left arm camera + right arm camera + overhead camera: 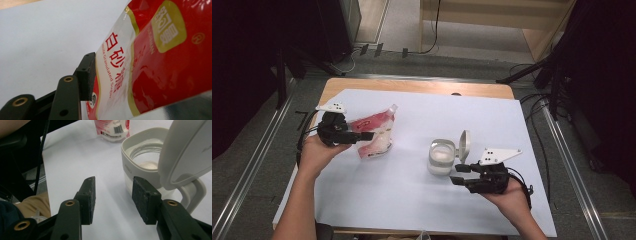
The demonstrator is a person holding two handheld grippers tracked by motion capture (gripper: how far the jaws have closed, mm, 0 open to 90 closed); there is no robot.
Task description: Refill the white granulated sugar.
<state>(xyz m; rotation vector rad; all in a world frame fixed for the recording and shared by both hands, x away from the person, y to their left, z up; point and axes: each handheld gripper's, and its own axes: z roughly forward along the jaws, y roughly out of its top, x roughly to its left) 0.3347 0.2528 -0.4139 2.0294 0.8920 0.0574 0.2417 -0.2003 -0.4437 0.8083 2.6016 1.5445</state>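
Sugar pouch at the left hand-held gripper; open-lidded container in front of the right hand-held gripper.

The left hand-held gripper (364, 136) sits at the left of the white-covered surface (412, 195), its jaws either side of a red and clear sugar pouch (374, 134) that stands tilted on the sheet. In the left gripper view one pad lies just beside the pouch (150, 62) face; whether it presses on it cannot be told, and the other jaw is hidden behind the pouch. The right hand-held gripper (458, 175) lies near the right edge, jaws spread with nothing between them, pointing at a clear container (441, 157) with its white hinged lid (464, 145) raised. White granules show inside the container (147, 165).
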